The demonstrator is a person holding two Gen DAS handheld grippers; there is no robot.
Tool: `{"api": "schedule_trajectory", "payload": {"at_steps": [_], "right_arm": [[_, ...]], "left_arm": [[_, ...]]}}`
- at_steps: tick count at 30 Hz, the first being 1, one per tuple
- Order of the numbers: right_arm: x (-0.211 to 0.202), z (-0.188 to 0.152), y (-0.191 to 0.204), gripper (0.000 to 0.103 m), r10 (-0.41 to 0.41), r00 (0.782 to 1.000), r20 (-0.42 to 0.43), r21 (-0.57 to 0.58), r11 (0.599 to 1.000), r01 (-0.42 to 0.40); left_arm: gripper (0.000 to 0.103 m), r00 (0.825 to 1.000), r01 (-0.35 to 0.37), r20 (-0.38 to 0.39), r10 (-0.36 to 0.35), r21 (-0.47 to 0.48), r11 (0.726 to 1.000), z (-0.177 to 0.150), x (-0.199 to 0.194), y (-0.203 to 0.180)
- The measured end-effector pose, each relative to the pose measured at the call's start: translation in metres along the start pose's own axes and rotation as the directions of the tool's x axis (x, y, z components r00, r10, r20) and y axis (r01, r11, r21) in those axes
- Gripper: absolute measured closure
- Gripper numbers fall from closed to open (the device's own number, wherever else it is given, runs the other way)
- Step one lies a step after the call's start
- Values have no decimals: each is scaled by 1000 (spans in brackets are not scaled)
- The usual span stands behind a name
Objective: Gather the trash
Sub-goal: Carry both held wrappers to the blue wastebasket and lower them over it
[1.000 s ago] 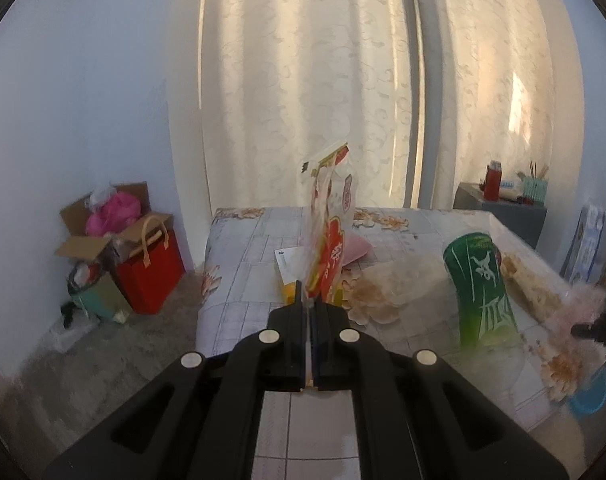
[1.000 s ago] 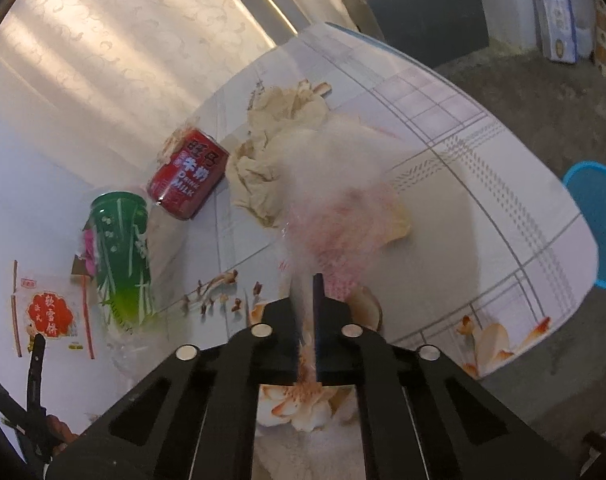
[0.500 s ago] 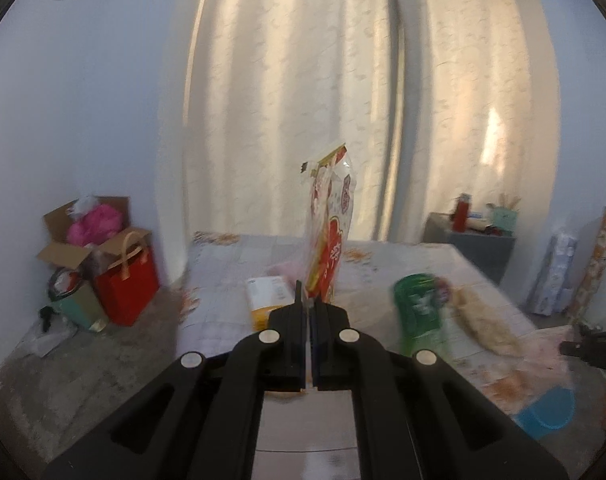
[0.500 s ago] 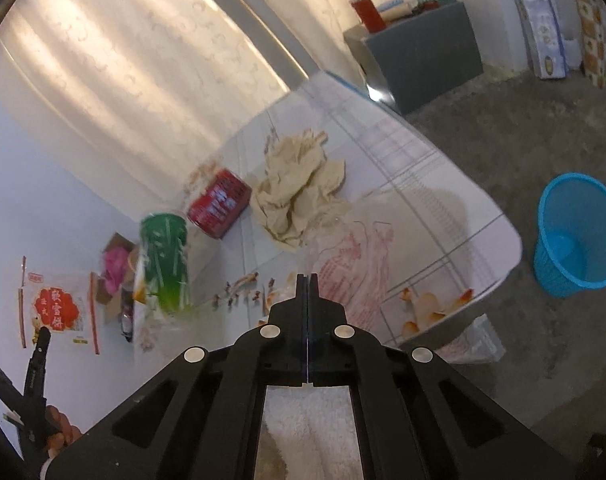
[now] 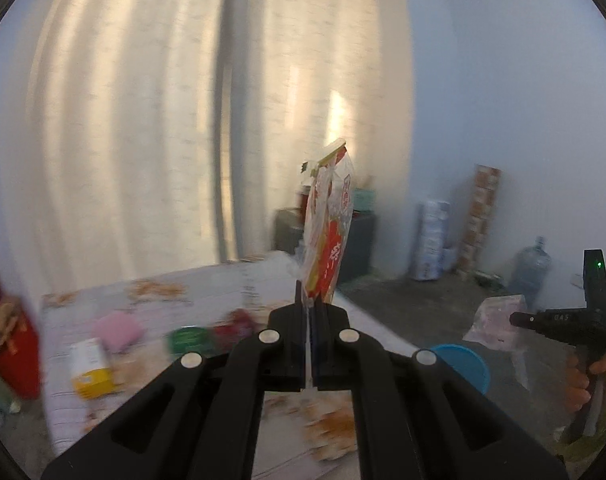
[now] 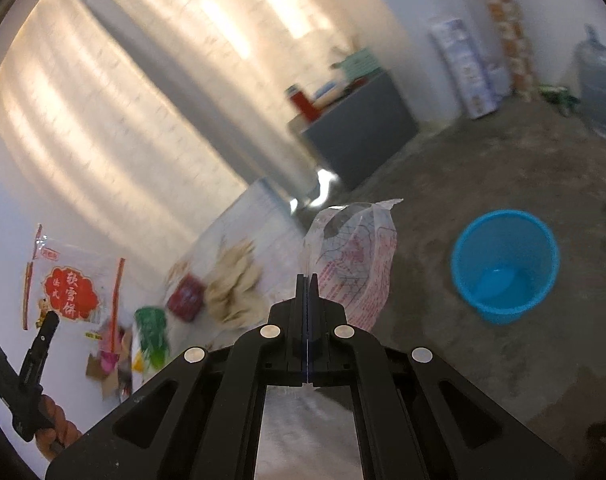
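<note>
My left gripper point(image 5: 310, 300) is shut on a red and clear snack wrapper point(image 5: 329, 232), which stands upright above the fingers. My right gripper point(image 6: 308, 280) is shut on a clear plastic bag with red print point(image 6: 355, 264), held over the table's corner. A blue bin point(image 6: 505, 264) stands on the floor to the right of it, open and apparently empty. In the left wrist view the right gripper point(image 5: 519, 320) hangs with the bag point(image 5: 495, 324) just above the blue bin point(image 5: 463, 364). On the table point(image 6: 263, 208) lie a red can point(image 6: 187, 296), a green cup point(image 6: 151, 332) and crumpled beige paper point(image 6: 235, 284).
A yellow-white carton point(image 5: 91, 368) and a pink item point(image 5: 119, 328) also lie on the table. A grey cabinet point(image 6: 355, 136) stands by the curtain. A water jug point(image 6: 599, 88) and stacked cartons point(image 6: 475, 68) line the far wall. A red bag point(image 5: 15, 352) sits at the left.
Both grippers have risen and swung right, away from the table toward the floor with the blue bin. The right one has lifted the plastic bag off the table; the left still holds the wrapper.
</note>
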State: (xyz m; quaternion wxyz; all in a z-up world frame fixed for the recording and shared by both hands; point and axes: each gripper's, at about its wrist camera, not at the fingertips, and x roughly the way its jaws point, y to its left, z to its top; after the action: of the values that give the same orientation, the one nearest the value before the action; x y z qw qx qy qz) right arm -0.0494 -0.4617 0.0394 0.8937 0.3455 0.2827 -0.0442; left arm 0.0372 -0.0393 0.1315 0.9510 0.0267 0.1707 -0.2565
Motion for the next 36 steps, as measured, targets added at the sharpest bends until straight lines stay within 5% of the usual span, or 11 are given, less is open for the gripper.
{"api": "schedule_trajectory", "payload": {"at_steps": [3,6,9,13,18,22,24,25,30,33,36], "right_arm": [[-5,1,-25,103,-49,998,24,46,998,48],[-3,5,-50,103,-87,996,33,88,993,84],[-3,13,-78,103,-144,989,40,122,983,139],[10,22,-129,103,-241,970,21,166,958,234],[50,32,-189,103,-319,945,-68,194,925,326],[104,37,-227,103,-373,912,-169,151,905,398],[129,37,-244,103,-383,898,-217,138,899,417],[137,35,-248,103,-392,890,-232,129,895,428],[188,34,-287,103,-390,863,-320,131,884,448],[206,32,-303,103,-390,851,-350,130,880,457],[222,26,-310,102,-385,848,-365,119,884,453]], "left_arm": [[102,987,130,-85,-136,-70,989,-1,38,-18],[102,951,232,-169,-260,-169,958,-5,71,-31],[102,893,313,-255,-372,-242,918,-8,115,-59],[102,817,385,-375,-438,-210,899,-9,177,-121],[102,724,396,-564,-396,-130,909,-26,271,-219],[102,677,384,-680,-281,1,923,-62,341,-288],[102,624,398,-746,-234,46,916,-85,378,-320],[101,611,395,-761,-220,52,917,-93,388,-324],[101,582,372,-806,-105,149,916,-137,439,-359],[101,542,346,-838,-54,165,923,-160,468,-364],[99,542,338,-840,-36,179,924,-172,486,-368]]}}
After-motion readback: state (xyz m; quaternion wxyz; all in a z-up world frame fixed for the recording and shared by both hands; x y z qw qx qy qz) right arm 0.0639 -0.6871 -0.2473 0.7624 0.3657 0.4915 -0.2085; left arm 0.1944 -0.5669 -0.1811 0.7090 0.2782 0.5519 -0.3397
